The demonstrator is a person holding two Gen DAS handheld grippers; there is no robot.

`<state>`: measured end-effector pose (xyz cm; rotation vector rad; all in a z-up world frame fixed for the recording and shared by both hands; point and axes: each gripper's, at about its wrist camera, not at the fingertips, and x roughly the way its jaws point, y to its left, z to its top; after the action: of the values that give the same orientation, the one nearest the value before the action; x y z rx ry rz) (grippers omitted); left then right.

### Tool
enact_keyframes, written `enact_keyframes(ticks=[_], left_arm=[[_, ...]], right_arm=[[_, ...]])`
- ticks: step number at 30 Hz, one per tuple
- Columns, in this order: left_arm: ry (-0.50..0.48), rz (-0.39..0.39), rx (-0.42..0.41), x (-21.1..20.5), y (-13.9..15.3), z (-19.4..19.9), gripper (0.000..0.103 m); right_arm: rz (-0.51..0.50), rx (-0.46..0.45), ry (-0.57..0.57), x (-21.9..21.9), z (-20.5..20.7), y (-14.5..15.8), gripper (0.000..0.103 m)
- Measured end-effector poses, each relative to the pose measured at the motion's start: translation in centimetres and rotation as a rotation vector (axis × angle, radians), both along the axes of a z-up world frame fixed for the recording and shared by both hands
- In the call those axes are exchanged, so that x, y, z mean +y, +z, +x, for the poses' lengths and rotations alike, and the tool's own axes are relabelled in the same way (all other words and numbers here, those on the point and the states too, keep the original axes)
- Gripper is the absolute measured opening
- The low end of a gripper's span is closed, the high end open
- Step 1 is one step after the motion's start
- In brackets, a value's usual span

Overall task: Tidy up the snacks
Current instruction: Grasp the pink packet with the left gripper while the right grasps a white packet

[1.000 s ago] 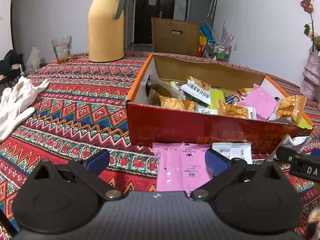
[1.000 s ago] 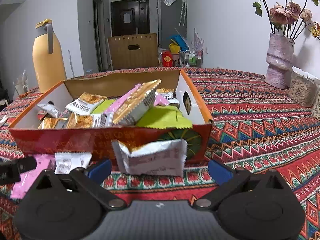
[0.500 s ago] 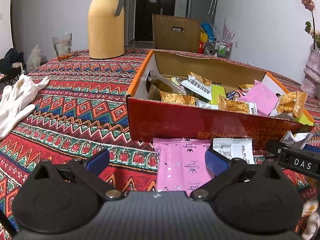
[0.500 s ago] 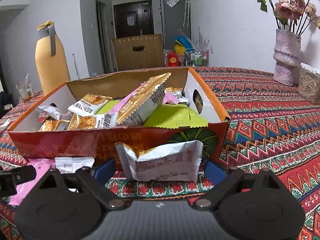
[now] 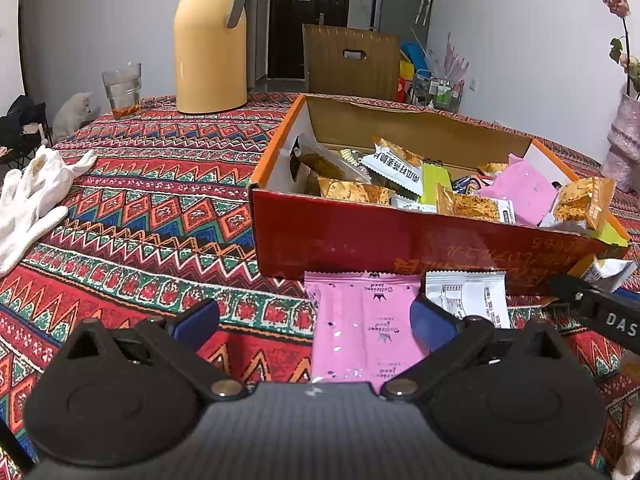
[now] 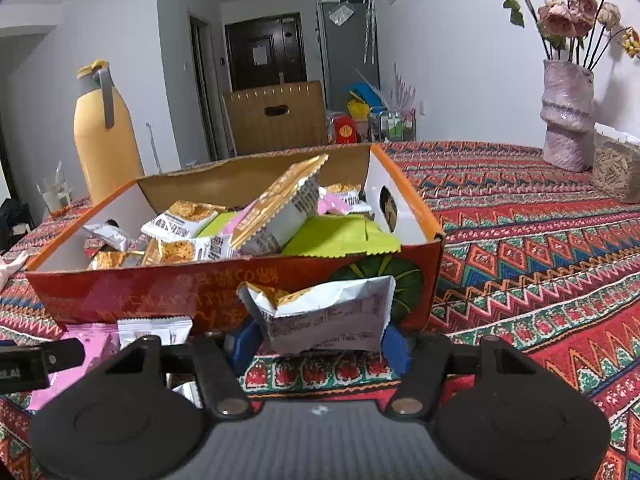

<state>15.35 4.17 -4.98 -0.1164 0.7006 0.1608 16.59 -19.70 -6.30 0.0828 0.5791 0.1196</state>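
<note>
A red cardboard box (image 5: 400,240) (image 6: 140,292) holds several snack packets. In front of it on the patterned cloth lie a pink packet (image 5: 360,328) (image 6: 92,340) and a small white packet (image 5: 464,296) (image 6: 154,330). My left gripper (image 5: 314,320) hovers open over the pink packet, which reaches under its right finger. My right gripper (image 6: 320,344) is closing on a crumpled white and orange packet (image 6: 324,312) (image 5: 608,270) by the box's front right corner. Both blue pads touch that packet's sides.
A yellow thermos jug (image 5: 210,36) and a glass (image 5: 122,88) stand at the far left of the table. A white glove (image 5: 36,192) lies at the left edge. A pink vase (image 6: 566,116) and a clear jar (image 6: 616,172) stand far right.
My right gripper's jaws have drawn in from wide apart onto the white and orange packet, which now looks more crumpled. My left gripper has stayed put.
</note>
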Motion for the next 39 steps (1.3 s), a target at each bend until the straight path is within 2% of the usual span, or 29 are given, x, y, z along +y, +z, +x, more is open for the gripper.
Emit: enact_keyframes(ticks=[13,17,23,27,35,38,39], left_arm=[[-0.008,-0.001,0.029,-0.3,-0.4,0.6,0.103],[-0.015,0.039,0.040,-1.1,0.0,0.8,0.103],[-0.018,0.059,0.064,-2.1,0.5,1.2,0.103],[-0.002,0.099,0.109,-2.9,0.0,2.2,0.103],[0.014,0.102,0.145,-3.2,-1.0,2.9,0.102],[0.009,0.083,0.141,-3.2,-1.0,2.8,0.097],[0.001,0.069,0.139,-3.2,-0.9,2.8,0.091]], right_arm=[[0.004,-0.107,-0.046,-1.0,-3.2,0.8,0.062],[0.026,-0.118,-0.054,-1.6,-3.6,0.9,0.062],[0.051,-0.132,-0.048,-2.1,-4.0,1.0,0.062],[0.068,-0.138,-0.039,-2.4,-4.2,1.1,0.062],[0.093,-0.146,-0.020,-2.6,-4.5,1.1,0.062],[0.099,-0.147,-0.017,-2.7,-4.6,1.1,0.062],[0.100,-0.147,-0.017,-2.7,-4.6,1.1,0.062]])
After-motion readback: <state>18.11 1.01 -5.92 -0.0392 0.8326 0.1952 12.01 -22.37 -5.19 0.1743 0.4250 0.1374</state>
